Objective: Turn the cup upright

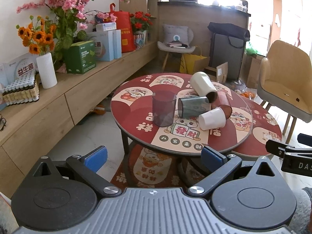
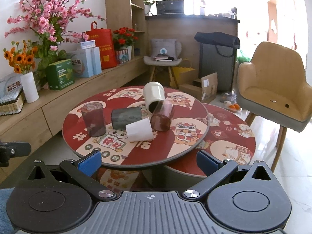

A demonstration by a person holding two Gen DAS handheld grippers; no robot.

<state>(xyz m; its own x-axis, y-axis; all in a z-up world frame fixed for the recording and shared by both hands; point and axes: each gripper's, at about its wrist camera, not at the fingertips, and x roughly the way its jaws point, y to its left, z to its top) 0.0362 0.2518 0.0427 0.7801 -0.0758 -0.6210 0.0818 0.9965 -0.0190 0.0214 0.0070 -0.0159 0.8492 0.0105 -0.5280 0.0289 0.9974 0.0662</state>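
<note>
Fingers spread wide on both tools: the left gripper [image 1: 154, 157] and the right gripper [image 2: 148, 160] hang empty short of the round table [image 1: 224, 148], likely opened in readiness to take a cup across its body. On the table, five cups crowd together. The purple cup [image 1: 163, 108] stands on end at the left. The grey cup [image 1: 194, 106], white cup [image 1: 212, 118], cream cup [image 1: 202, 84] and brown cup [image 2: 161, 118] lie on their sides, touching or nearly so. The white cup lies nearest the grippers with free room in front, so it looks the easiest to right first; nothing has been gripped yet.
</note>
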